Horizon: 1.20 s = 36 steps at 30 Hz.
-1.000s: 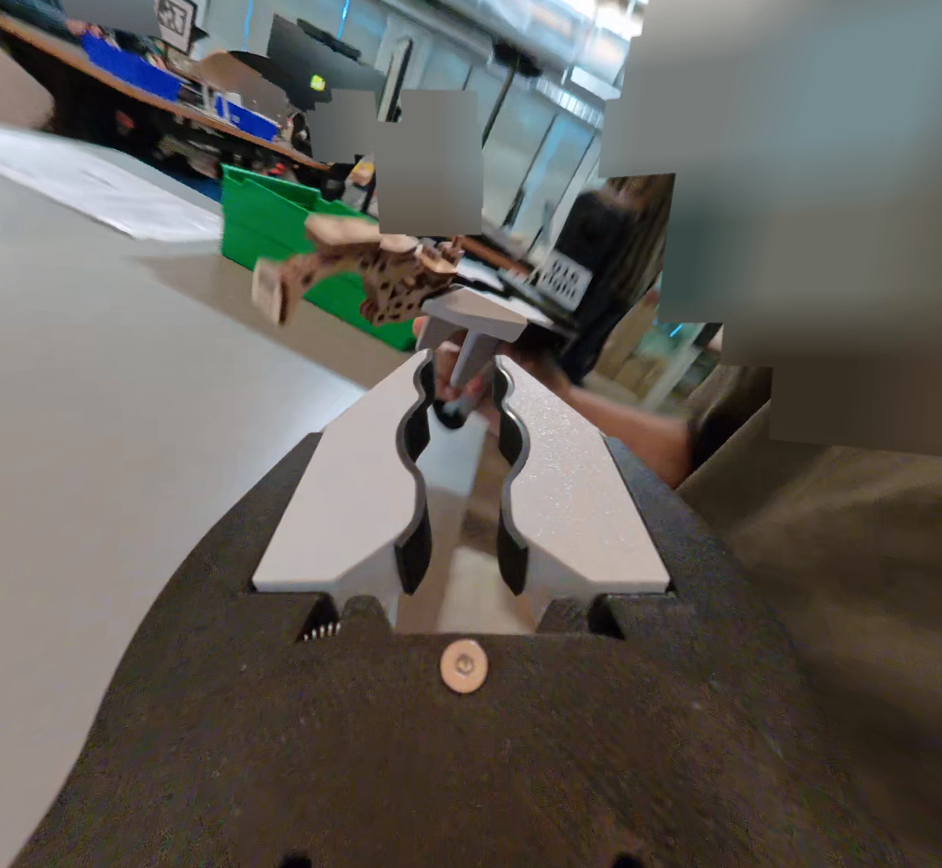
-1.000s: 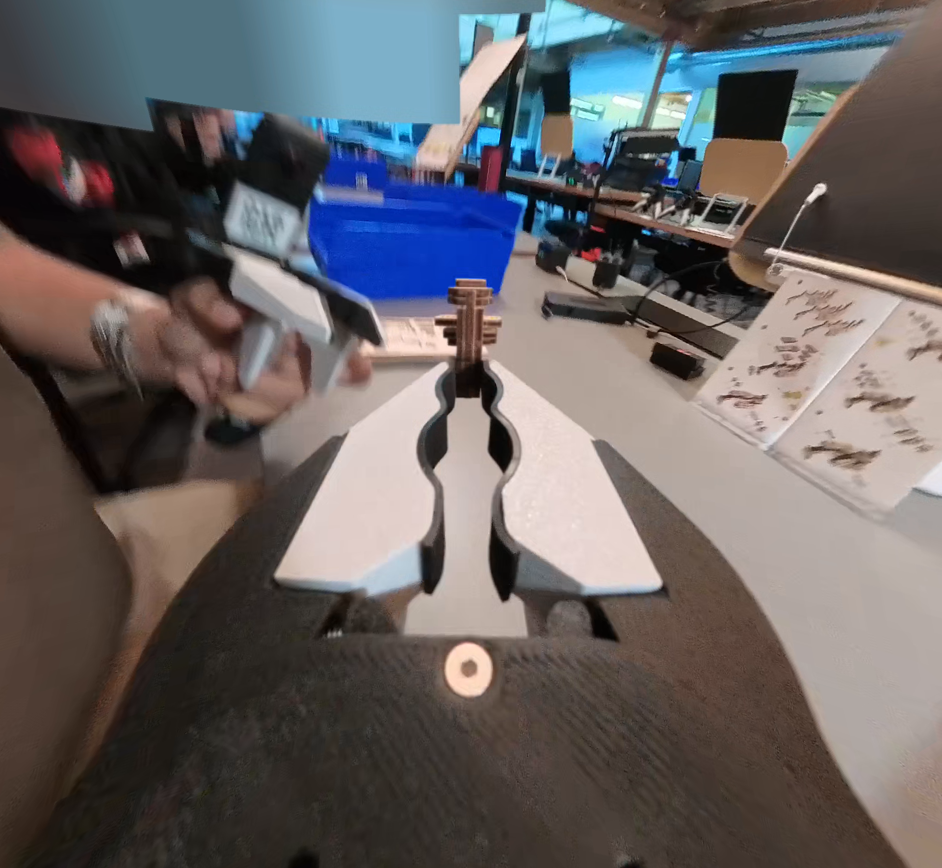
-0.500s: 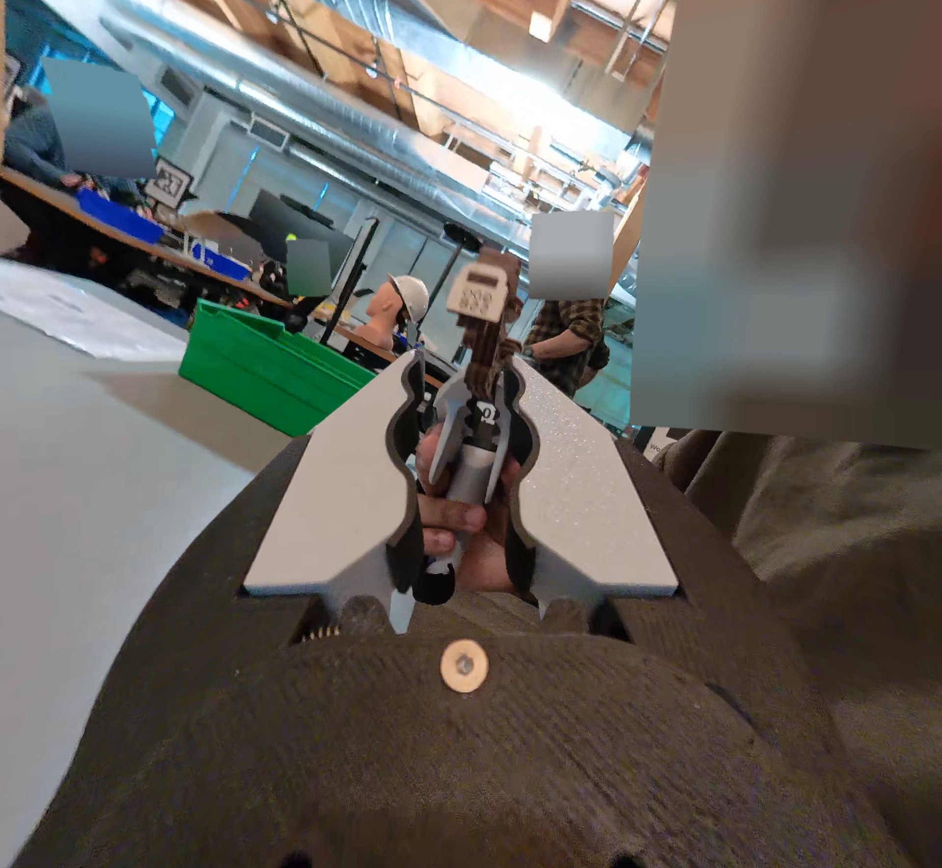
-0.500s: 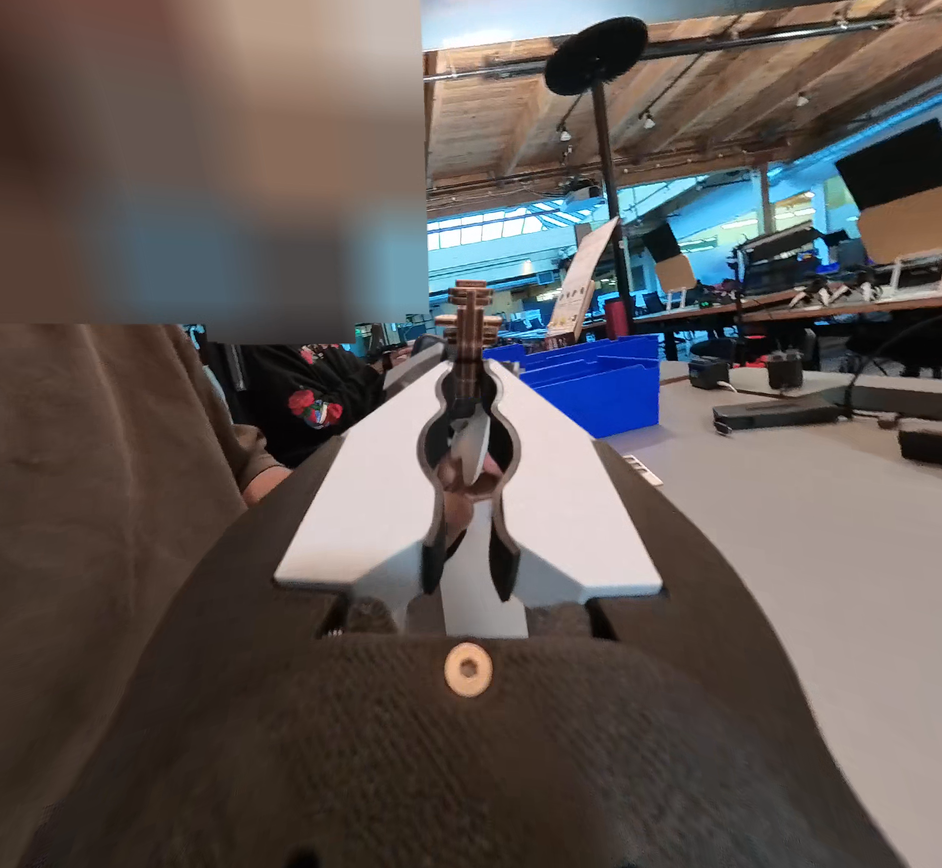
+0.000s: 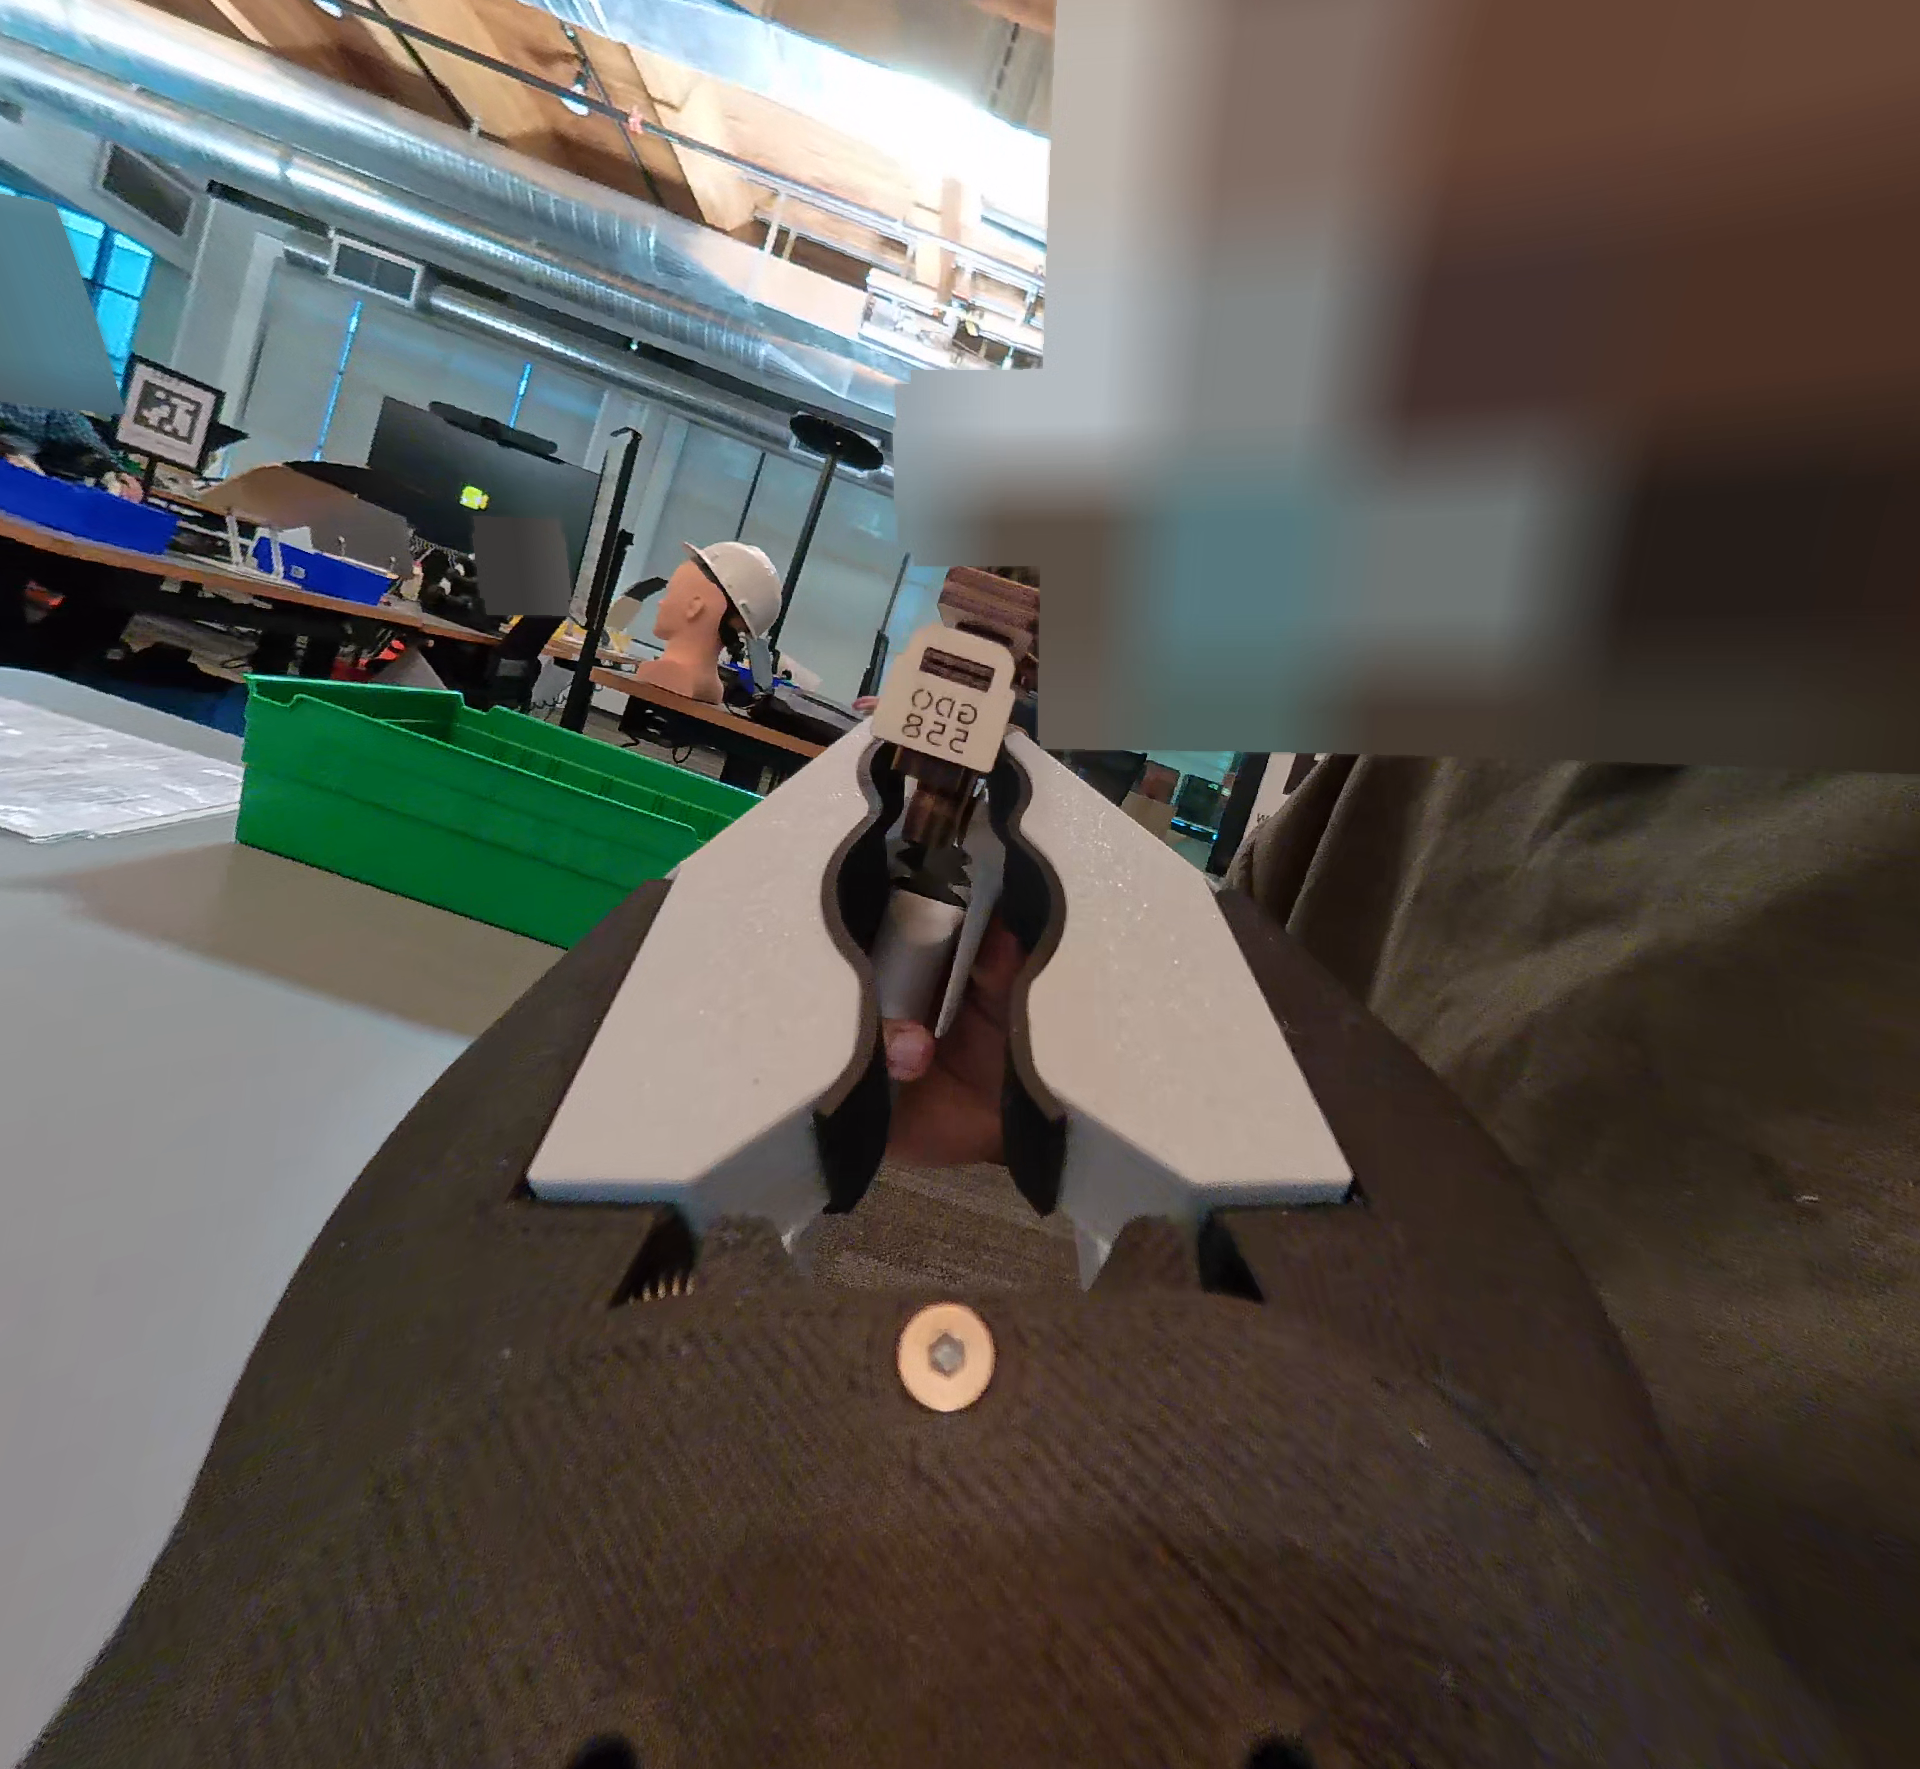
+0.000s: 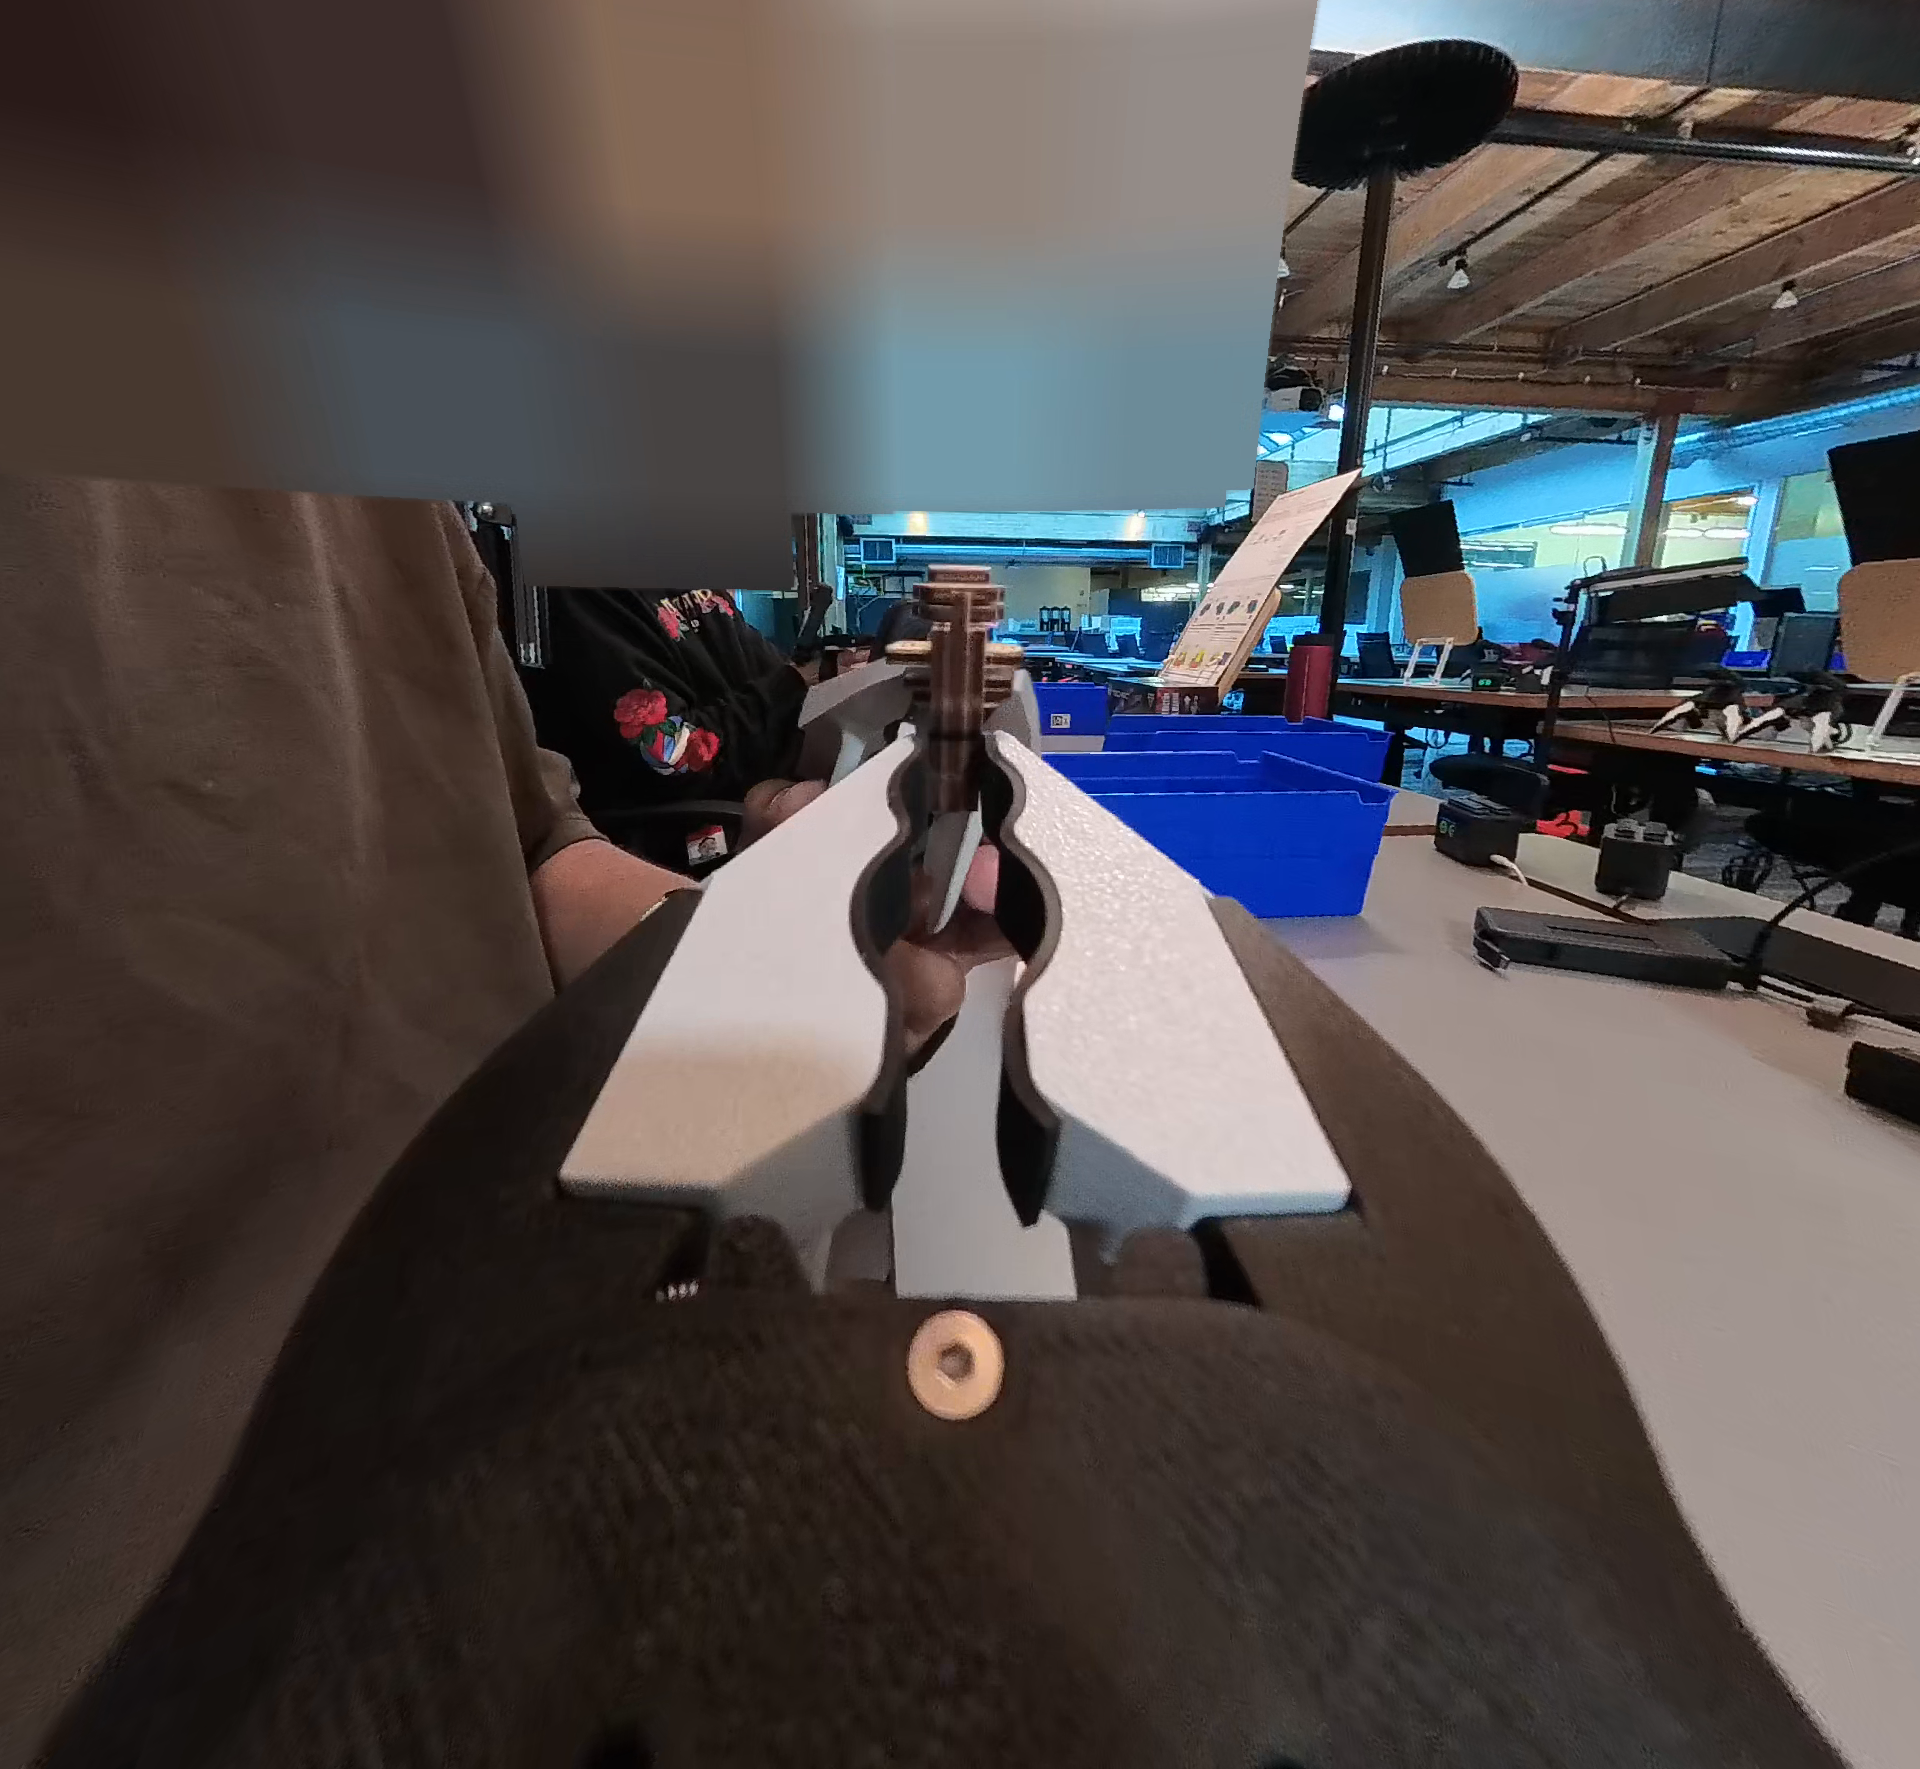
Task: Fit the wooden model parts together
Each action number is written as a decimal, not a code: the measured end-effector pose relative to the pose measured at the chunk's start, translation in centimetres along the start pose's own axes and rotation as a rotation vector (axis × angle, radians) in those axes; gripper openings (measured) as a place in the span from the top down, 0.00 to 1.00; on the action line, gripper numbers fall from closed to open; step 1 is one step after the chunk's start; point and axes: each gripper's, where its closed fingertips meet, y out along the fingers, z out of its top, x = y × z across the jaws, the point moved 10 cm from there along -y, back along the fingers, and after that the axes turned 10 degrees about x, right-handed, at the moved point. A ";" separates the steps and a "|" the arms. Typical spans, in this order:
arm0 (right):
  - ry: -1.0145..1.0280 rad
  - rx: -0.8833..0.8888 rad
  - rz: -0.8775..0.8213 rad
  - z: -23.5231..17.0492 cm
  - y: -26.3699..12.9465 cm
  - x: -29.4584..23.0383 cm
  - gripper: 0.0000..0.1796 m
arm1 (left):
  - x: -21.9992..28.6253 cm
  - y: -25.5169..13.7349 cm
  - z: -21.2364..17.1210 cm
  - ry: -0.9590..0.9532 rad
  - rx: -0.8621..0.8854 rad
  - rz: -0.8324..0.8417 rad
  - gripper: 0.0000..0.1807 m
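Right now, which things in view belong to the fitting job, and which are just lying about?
Job:
- brown slotted wooden model piece, clamped in the right gripper
- left gripper, raised to the same piece

Lying about:
- green plastic bin
- blue plastic bins
- white printed sheets

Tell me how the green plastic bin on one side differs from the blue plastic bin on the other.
The green plastic bin sits beside a white paper sheet; the blue plastic bin sits beside a flat black device. No second bin shows behind the green bin, while the blue bin has a second blue bin right behind it. Both are open-topped, rectangular and rest on grey tabletops.
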 end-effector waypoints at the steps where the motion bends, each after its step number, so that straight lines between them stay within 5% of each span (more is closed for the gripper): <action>1: 0.000 0.000 0.008 0.0 0.0 0.0 0.96 | 0.1 0.0 0.0 0.000 -0.003 -0.007 0.93; 36: 0.065 0.012 0.031 -0.1 -0.5 0.3 0.89 | -0.7 -0.5 -0.4 0.005 -0.074 -0.064 0.93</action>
